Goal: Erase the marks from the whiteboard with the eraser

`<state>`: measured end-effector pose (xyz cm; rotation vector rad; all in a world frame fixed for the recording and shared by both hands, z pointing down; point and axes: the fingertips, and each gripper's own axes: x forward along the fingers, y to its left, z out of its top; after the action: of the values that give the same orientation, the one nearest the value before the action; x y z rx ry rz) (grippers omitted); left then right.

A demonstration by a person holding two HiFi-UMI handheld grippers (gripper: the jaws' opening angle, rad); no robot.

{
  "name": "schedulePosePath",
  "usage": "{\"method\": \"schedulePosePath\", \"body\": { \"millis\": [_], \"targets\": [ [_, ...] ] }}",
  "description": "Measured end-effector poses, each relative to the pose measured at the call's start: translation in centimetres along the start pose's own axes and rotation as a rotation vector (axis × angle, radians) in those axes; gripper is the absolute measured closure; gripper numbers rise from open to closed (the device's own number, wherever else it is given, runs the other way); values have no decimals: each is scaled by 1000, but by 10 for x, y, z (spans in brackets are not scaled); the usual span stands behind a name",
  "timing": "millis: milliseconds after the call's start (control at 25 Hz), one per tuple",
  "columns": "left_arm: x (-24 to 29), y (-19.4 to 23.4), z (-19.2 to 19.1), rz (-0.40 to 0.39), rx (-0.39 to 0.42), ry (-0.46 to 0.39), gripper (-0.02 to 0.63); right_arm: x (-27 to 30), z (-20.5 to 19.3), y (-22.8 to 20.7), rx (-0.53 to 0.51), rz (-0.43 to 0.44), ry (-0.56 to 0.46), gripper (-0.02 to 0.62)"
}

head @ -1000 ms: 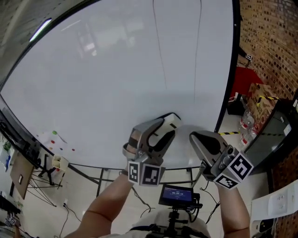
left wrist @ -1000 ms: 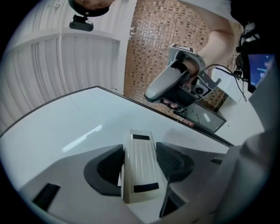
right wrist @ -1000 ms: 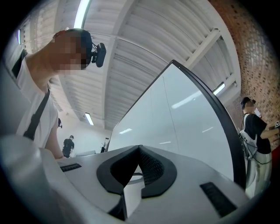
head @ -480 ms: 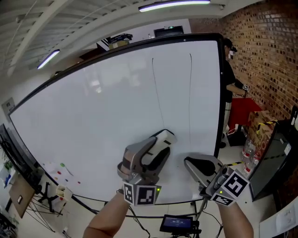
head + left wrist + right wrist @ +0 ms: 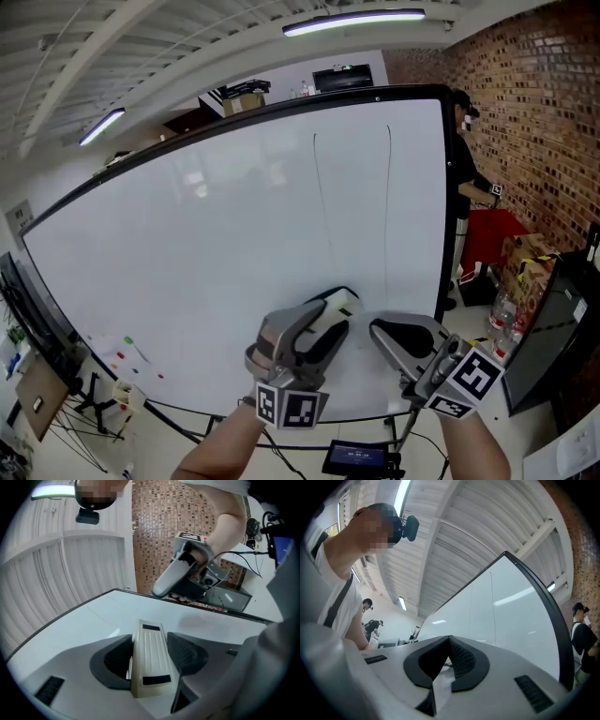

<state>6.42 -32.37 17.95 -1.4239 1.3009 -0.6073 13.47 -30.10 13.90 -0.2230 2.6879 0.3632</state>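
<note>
A large whiteboard (image 5: 216,244) fills the head view, with two thin vertical marker lines (image 5: 323,202) on its right part. My left gripper (image 5: 328,319) is shut on a cream whiteboard eraser (image 5: 339,302), held close in front of the board's lower middle, below the lines. In the left gripper view the eraser (image 5: 149,658) sits lengthwise between the dark pads (image 5: 115,660). To its right, my right gripper (image 5: 398,333) is shut with nothing in it; its tips (image 5: 449,641) meet in the right gripper view.
A brick wall (image 5: 534,112) stands right of the board. A person in black (image 5: 464,169) stands by the board's right edge. Red and yellow items (image 5: 520,258) and a dark cabinet (image 5: 553,309) sit at the right. Small magnets (image 5: 127,342) dot the board's lower left.
The head view has tilted upward, so the board's top edge and ceiling show. Both grippers stay low in front of the board, the eraser still held.
</note>
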Motion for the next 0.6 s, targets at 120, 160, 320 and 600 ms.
{"method": "schedulePosePath", "body": {
  "millis": [120, 160, 320, 600],
  "targets": [
    [-3, -26, -7, -55, 34, 15, 337, 4, -7, 0, 5, 7, 18, 578],
    [-3, -28, -8, -65, 41, 16, 337, 5, -8, -1, 4, 9, 21, 578],
    [-1, -16, -8, -76, 9, 8, 336, 9, -3, -3, -7, 6, 17, 578],
    [15, 34, 11, -66, -56, -48, 336, 6, 12, -17, -76, 5, 65, 578]
  ]
}}
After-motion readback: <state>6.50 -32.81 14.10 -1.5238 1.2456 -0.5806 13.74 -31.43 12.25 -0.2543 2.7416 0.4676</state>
